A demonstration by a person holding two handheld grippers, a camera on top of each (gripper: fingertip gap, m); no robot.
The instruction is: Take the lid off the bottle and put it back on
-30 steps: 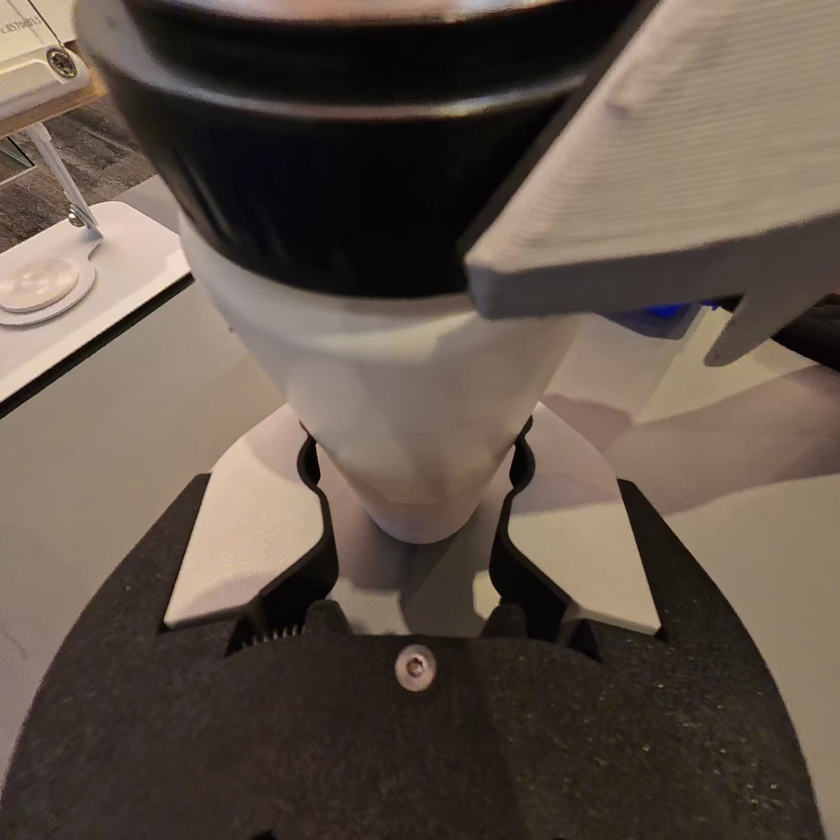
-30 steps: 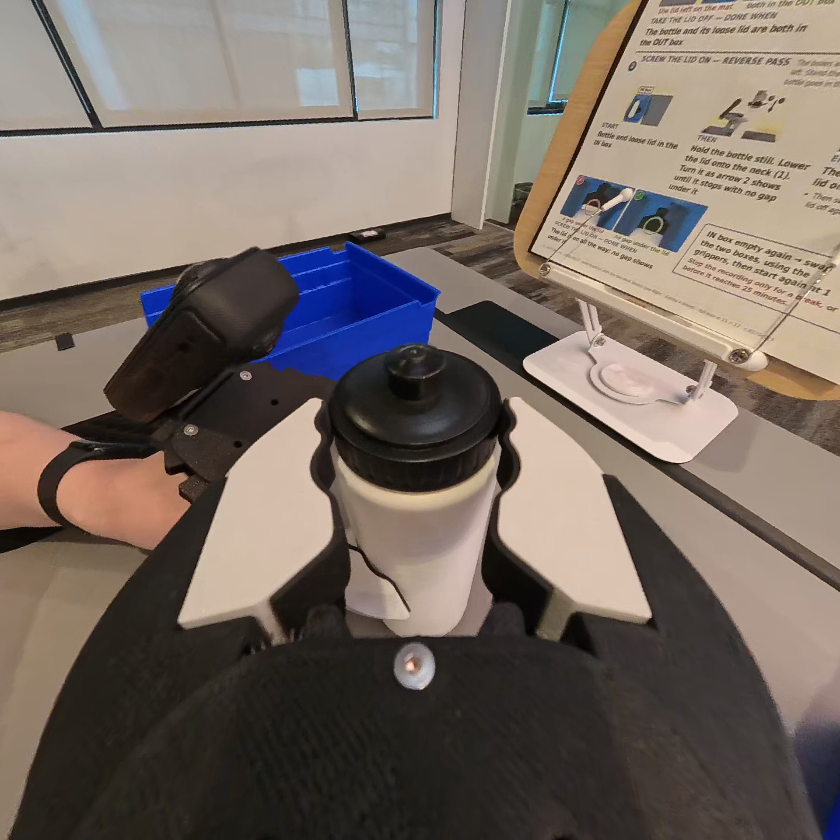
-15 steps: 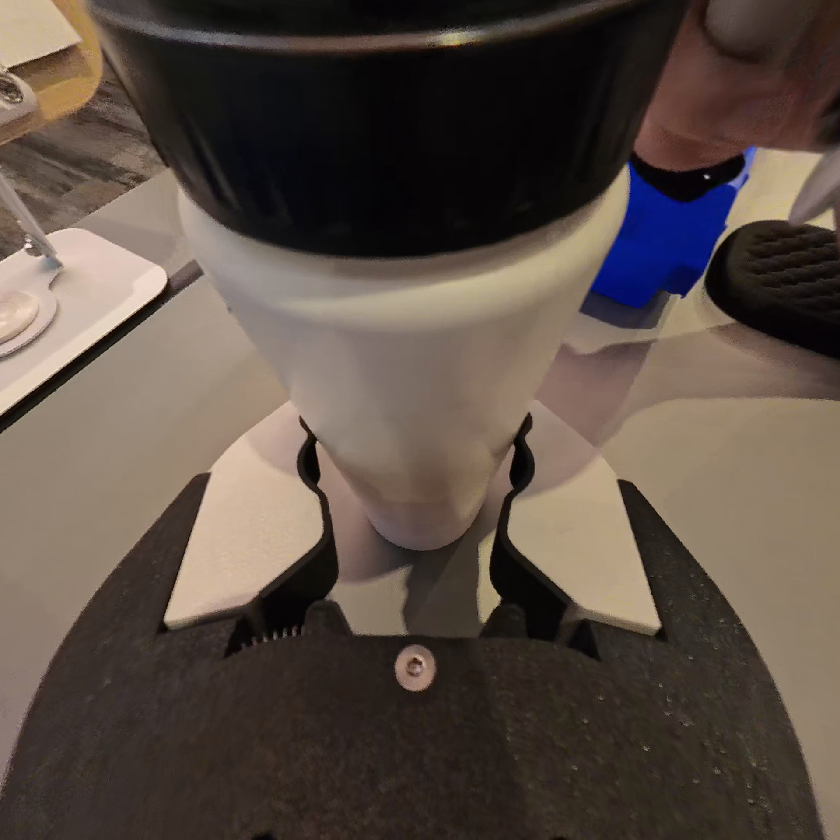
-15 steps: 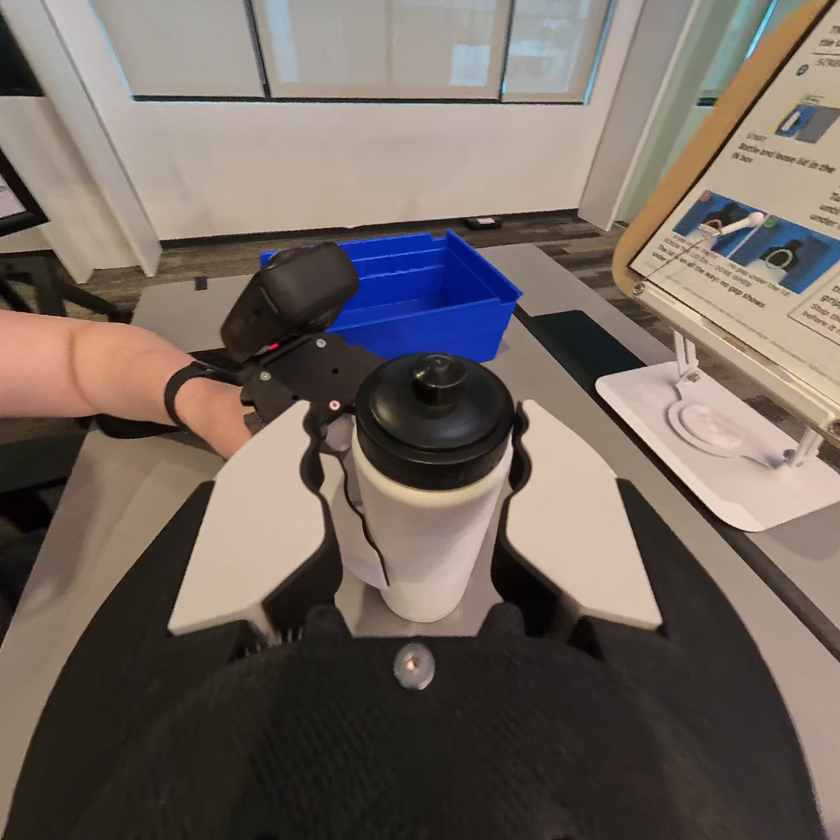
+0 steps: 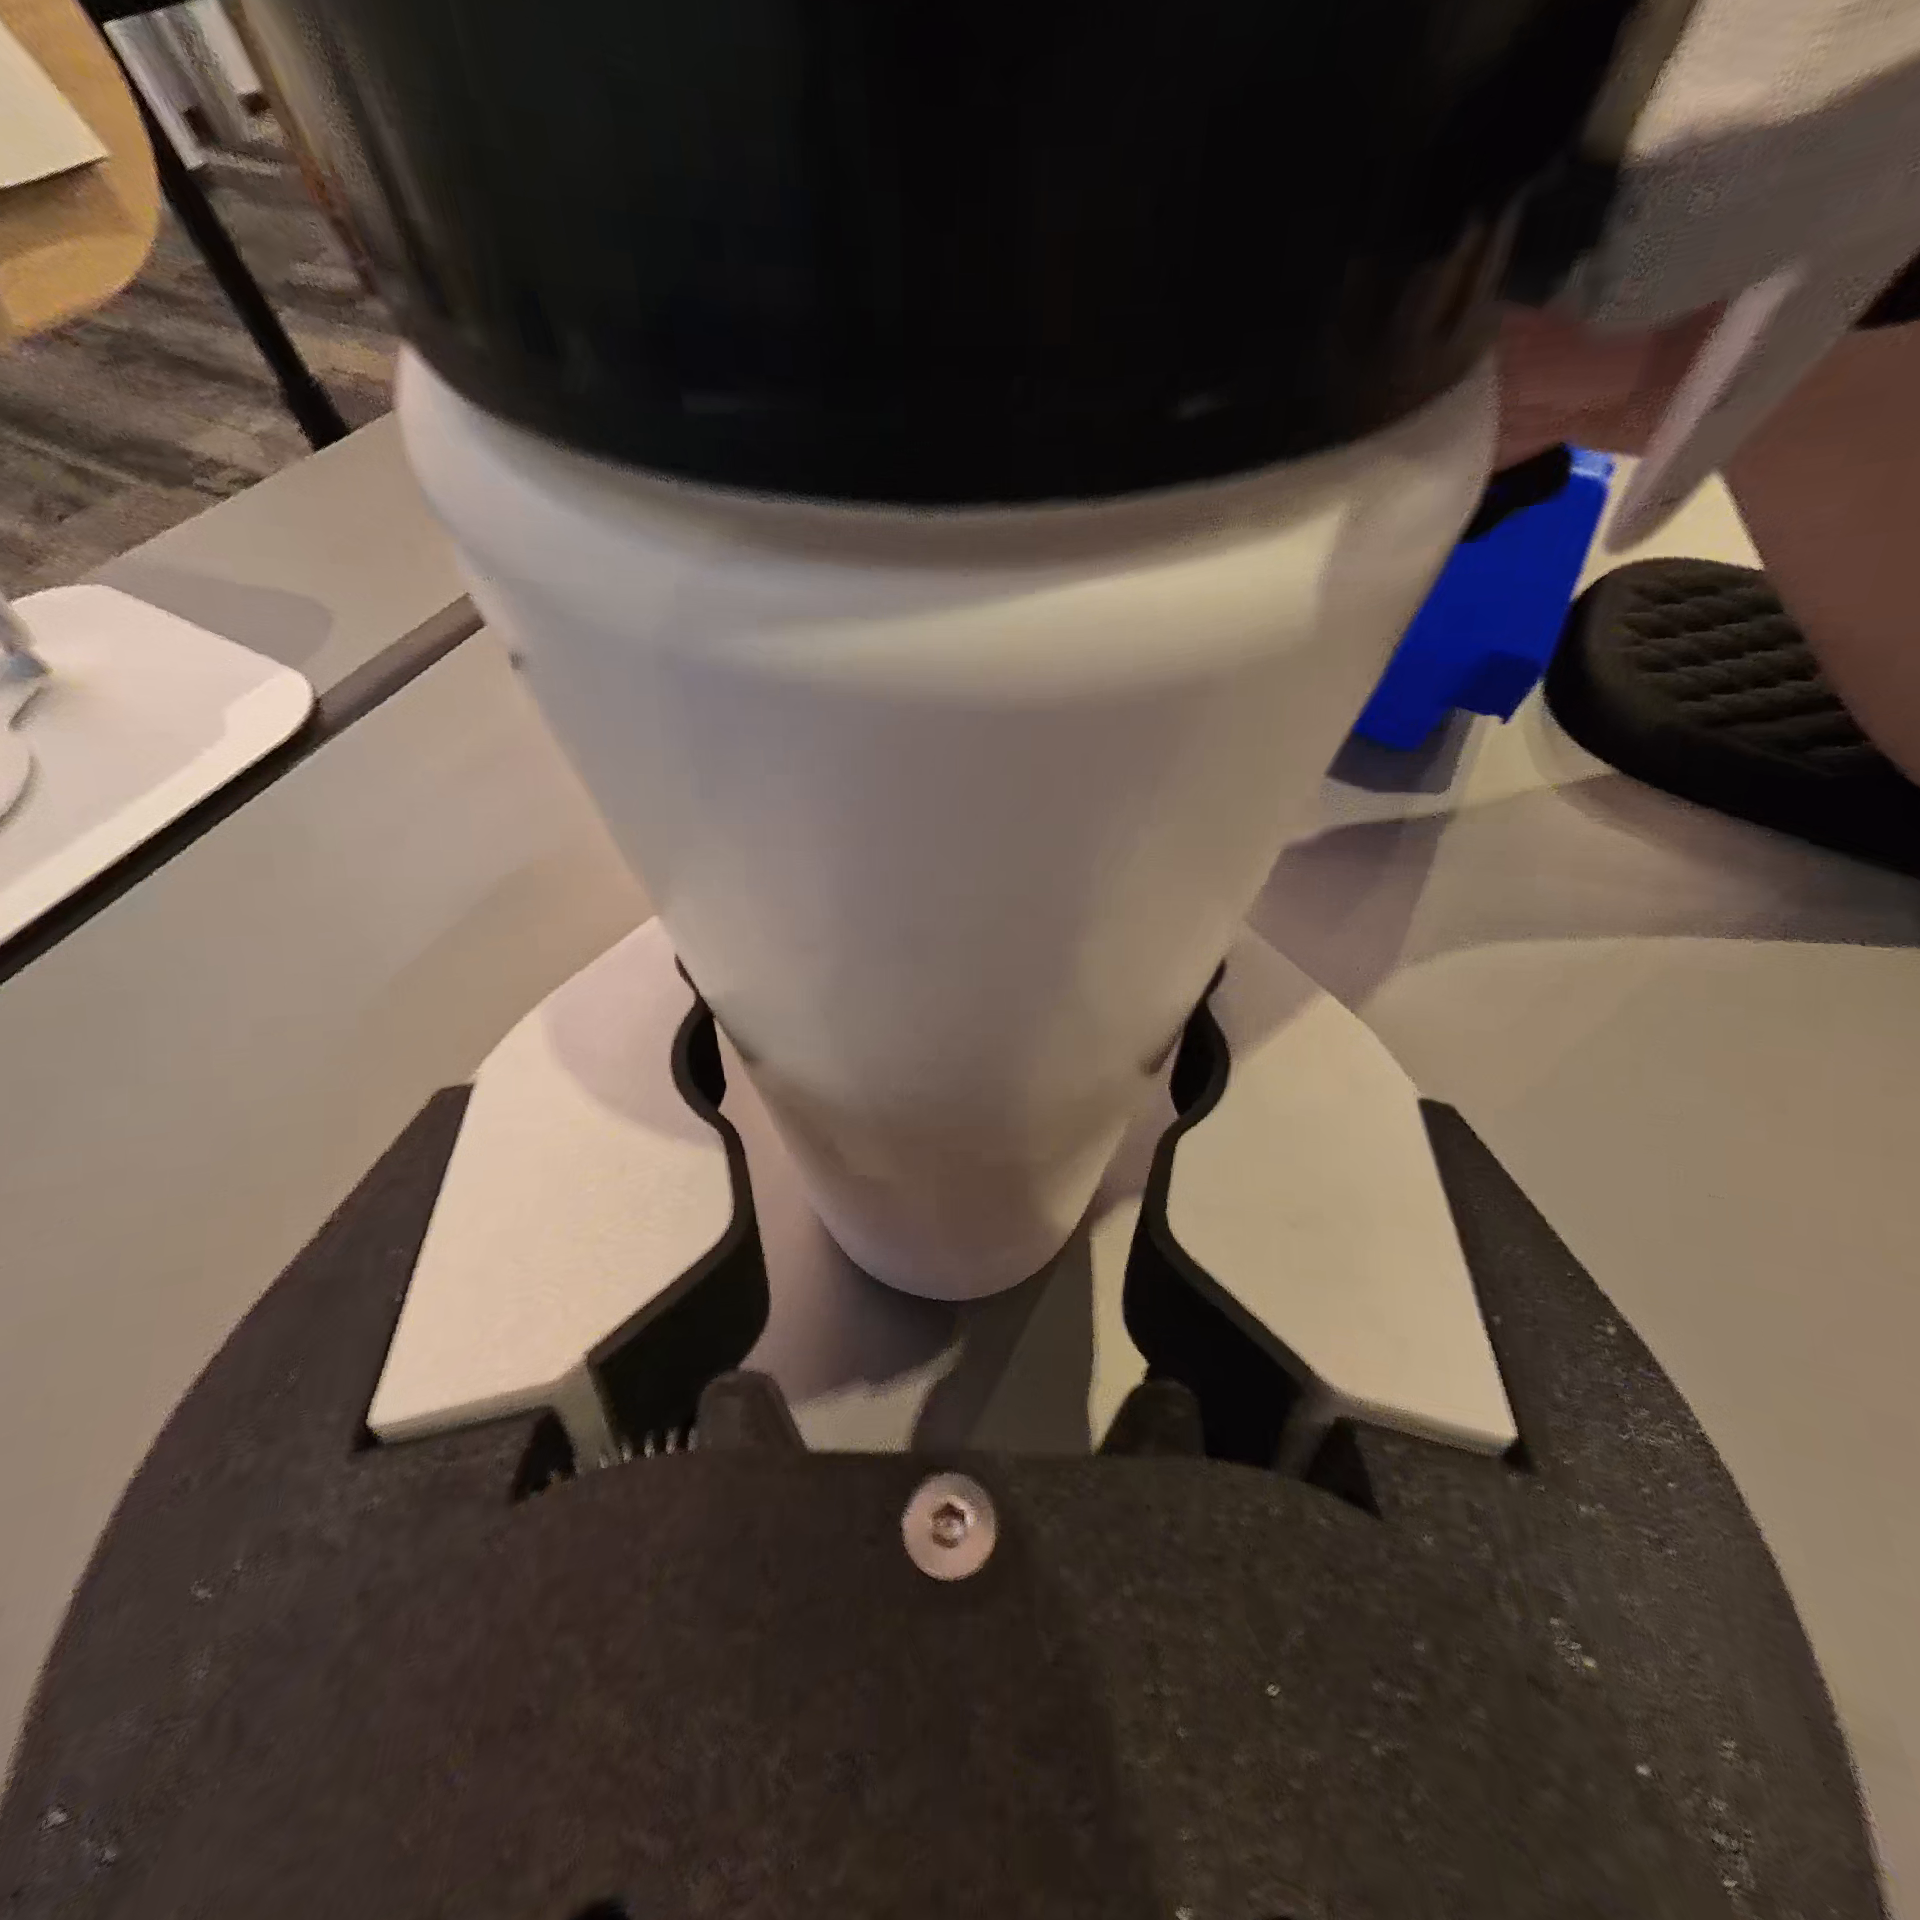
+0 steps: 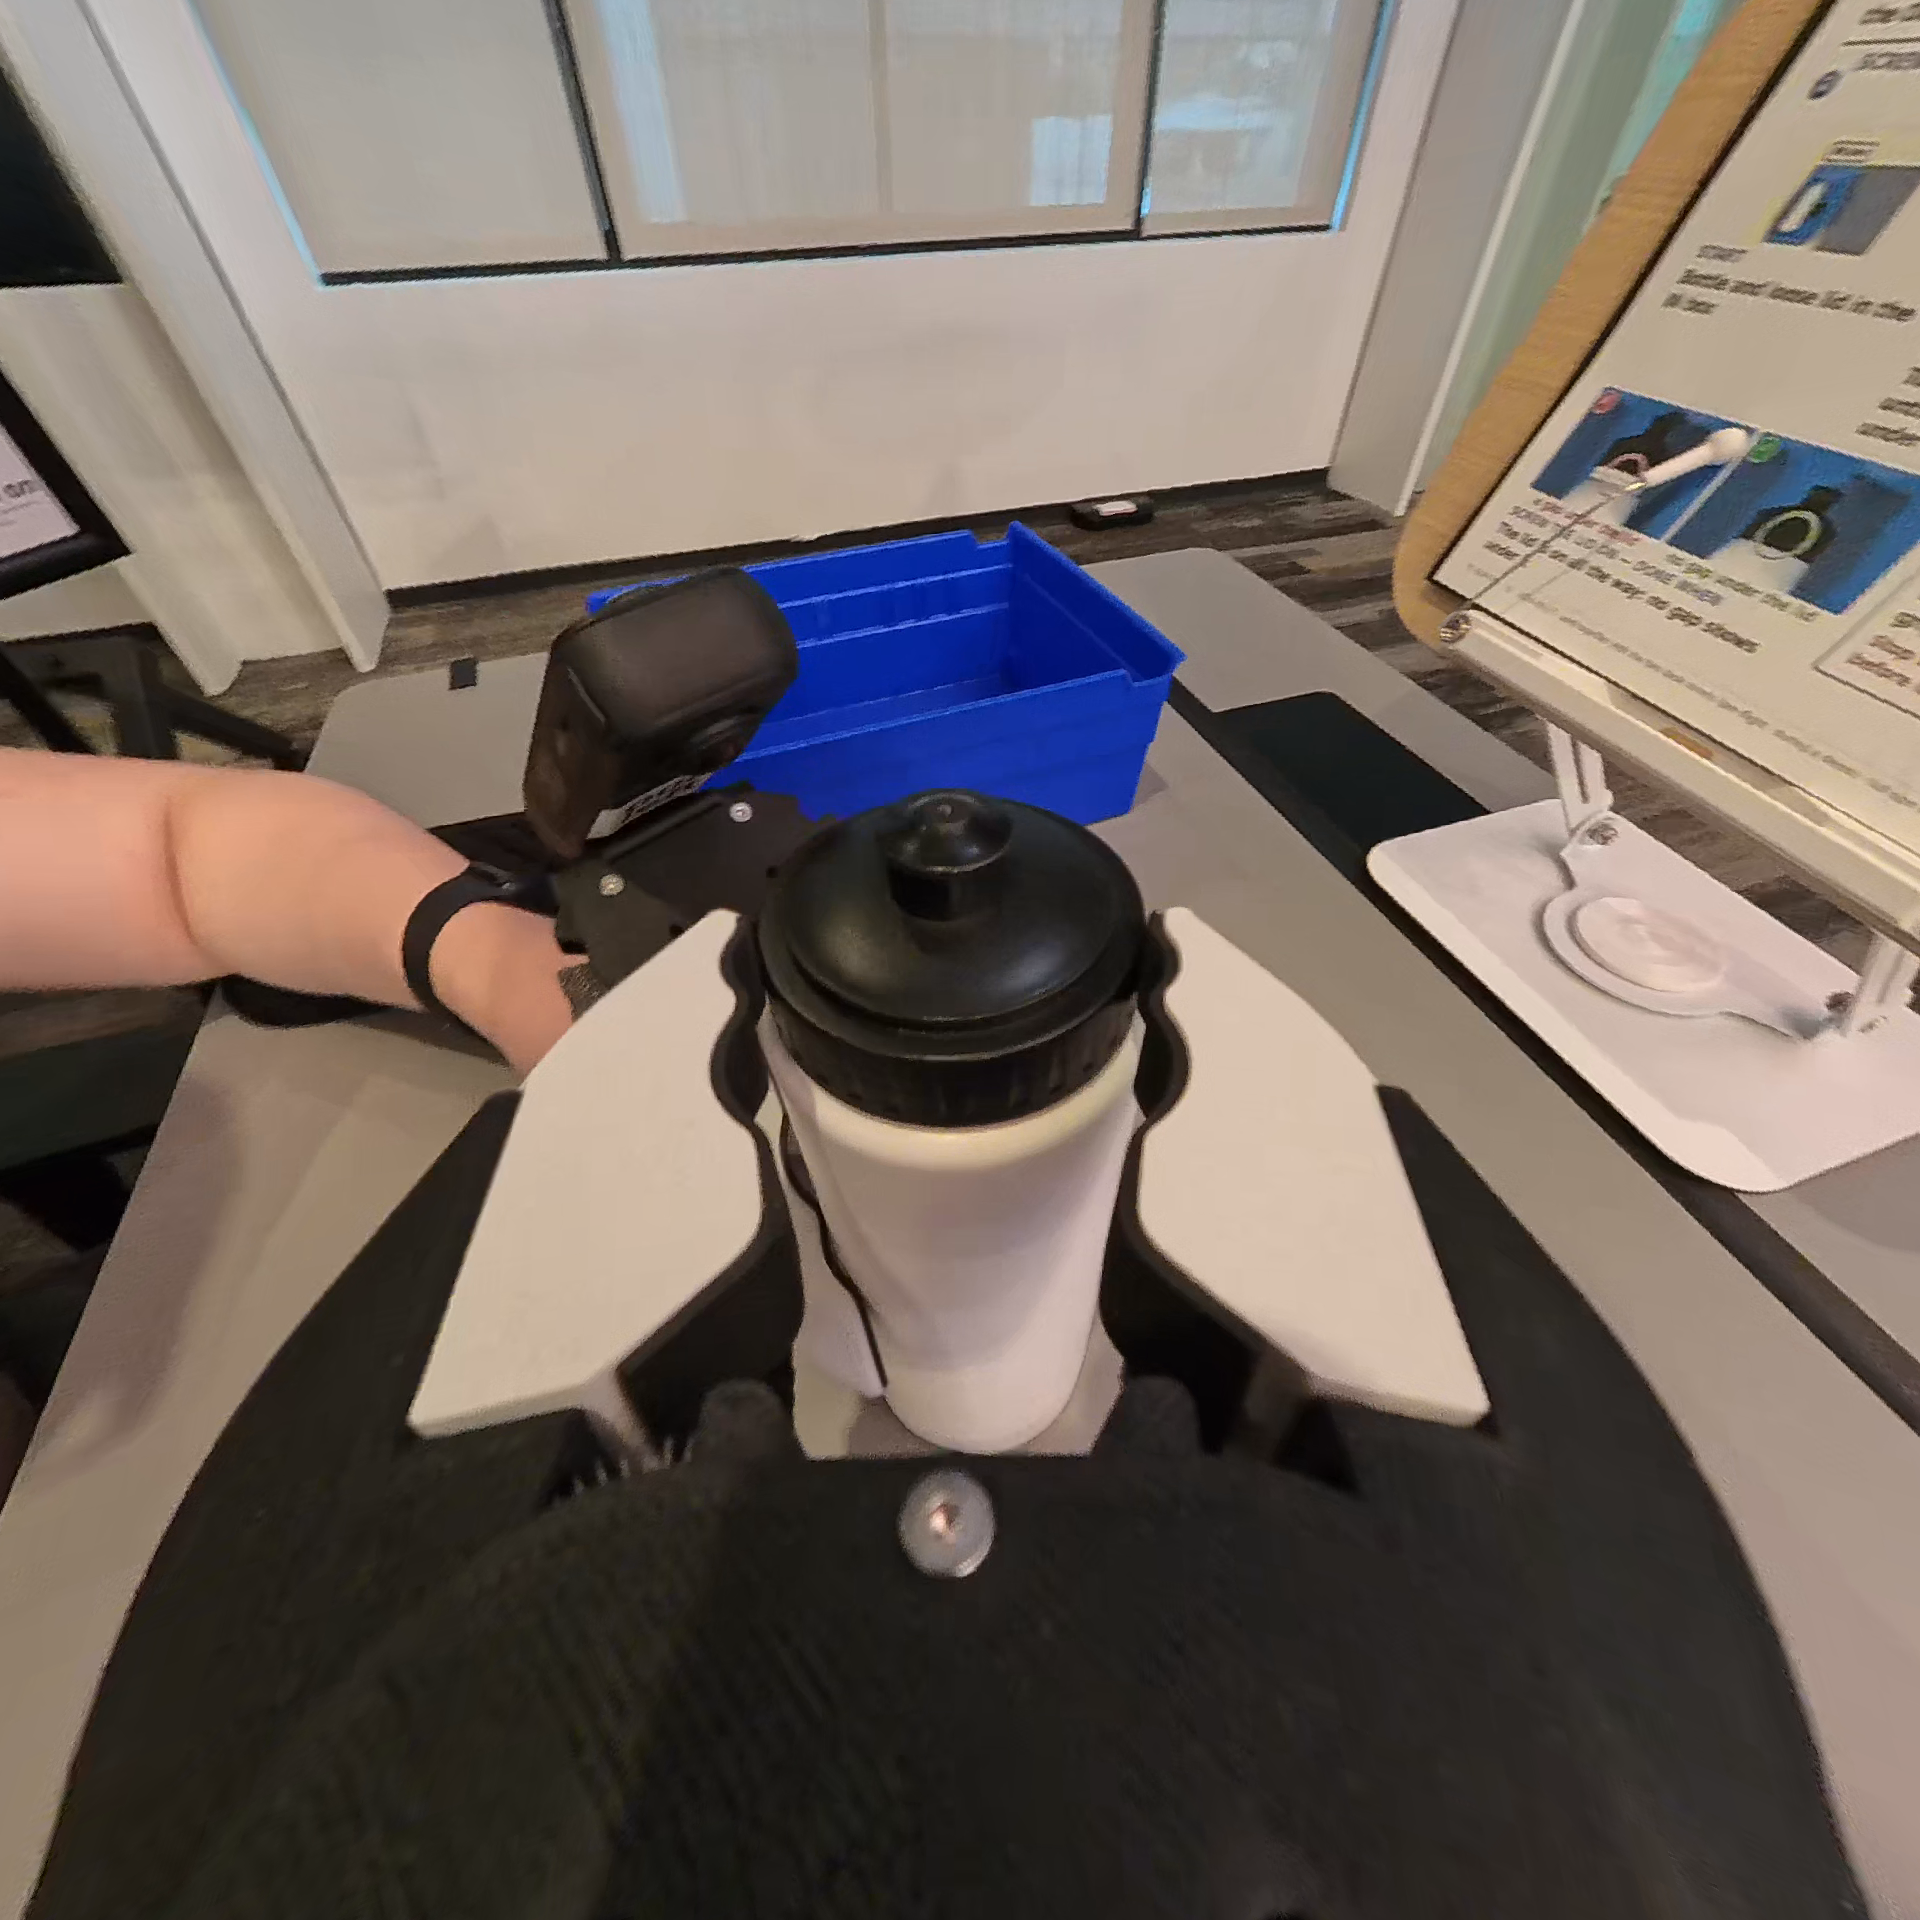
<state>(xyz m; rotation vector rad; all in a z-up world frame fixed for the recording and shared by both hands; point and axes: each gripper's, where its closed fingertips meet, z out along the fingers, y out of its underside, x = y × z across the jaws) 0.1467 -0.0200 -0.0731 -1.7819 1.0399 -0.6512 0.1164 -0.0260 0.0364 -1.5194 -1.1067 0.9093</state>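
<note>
A white bottle (image 5: 935,779) with a black screw lid (image 5: 935,208) stands upright on the grey table (image 5: 260,1039). My left gripper (image 5: 951,1049) is shut on the bottle's lower body, one pad on each side. In the right wrist view my right gripper (image 6: 951,997) comes from above and is shut on the lid (image 6: 945,966), its fingertips pressed to the ribbed rim. The lid sits on the bottle (image 6: 966,1247). One white right finger (image 5: 1745,156) shows blurred at the top right of the left wrist view. The bottle's base is hidden.
An open blue bin (image 6: 935,675) stands behind the bottle and also shows in the left wrist view (image 5: 1475,623). A white stand (image 6: 1662,987) holds an instruction board (image 6: 1714,416) on the right. The left tool's camera housing (image 6: 655,696) and a hand (image 6: 312,894) are at left. A black pad (image 5: 1745,707) lies nearby.
The right gripper has swung around the bottle with the lid in its jaws: the bin has shifted to the middle of its view and the board to the right edge. The left grip is unchanged.
</note>
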